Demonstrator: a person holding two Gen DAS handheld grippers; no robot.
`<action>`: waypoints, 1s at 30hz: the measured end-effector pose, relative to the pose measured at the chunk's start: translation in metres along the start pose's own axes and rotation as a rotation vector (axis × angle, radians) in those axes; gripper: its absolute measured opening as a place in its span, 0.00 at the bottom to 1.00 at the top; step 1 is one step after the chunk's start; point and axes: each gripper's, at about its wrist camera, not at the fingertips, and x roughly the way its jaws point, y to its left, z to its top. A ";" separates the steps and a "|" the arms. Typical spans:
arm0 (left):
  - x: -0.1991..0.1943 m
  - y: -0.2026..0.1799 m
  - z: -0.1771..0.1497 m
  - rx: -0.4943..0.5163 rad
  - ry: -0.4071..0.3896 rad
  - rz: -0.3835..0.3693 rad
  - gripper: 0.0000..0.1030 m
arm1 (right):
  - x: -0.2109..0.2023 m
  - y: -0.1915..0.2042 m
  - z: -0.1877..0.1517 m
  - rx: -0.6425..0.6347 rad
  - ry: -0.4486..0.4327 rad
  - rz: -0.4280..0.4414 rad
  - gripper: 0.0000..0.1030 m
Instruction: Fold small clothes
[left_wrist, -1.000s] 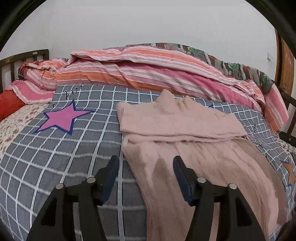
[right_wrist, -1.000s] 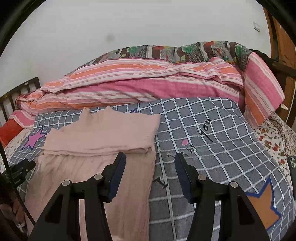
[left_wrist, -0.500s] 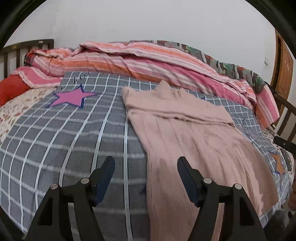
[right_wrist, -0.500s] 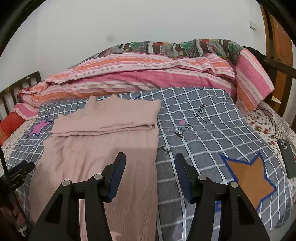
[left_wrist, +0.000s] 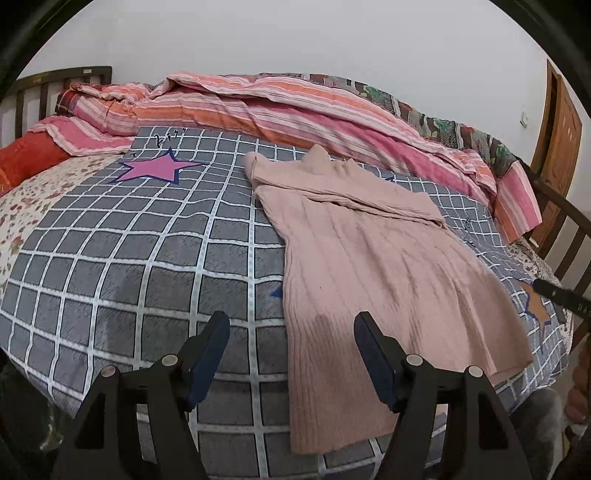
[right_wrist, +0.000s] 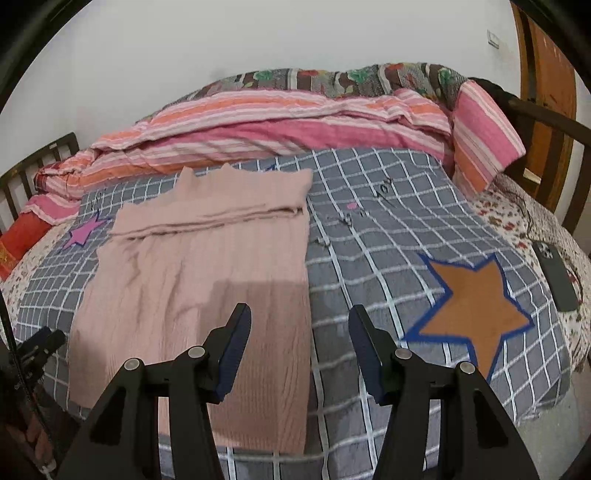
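Room: plain white wall behind the bed, a wooden door off in the far corner.
Bed: dark wooden frame with slatted ends, floral sheet showing at both sides.
Grey checked blanket: spread flat over most of the mattress, white grid lines, a pink star toward one end and an orange star toward the other.
Striped quilt: bunched in a long heap along the wall side, pink, orange and white, with a flowered cover beneath it.
Pink knit garment: lies flat on the blanket between the two stars, ribbed, its top part folded down across the body; the hem reaches the near edge of the bed.
Left gripper: hovers over the garment's near left corner, jaws well apart and just widened, touching nothing; the cloth edge shows between them.
Right gripper: hovers over the garment's near right edge, jaws parted about halfway, empty.
Phone: dark, face down on the floral sheet past the orange star.
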 end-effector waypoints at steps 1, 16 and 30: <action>-0.001 0.000 0.000 -0.002 0.003 0.003 0.66 | 0.000 -0.001 -0.002 0.001 0.002 0.003 0.53; 0.002 0.006 -0.017 -0.027 0.079 -0.028 0.66 | 0.011 -0.008 -0.033 0.002 0.061 0.014 0.53; 0.023 0.000 -0.032 -0.044 0.167 -0.074 0.43 | 0.042 -0.019 -0.062 0.008 0.147 0.016 0.53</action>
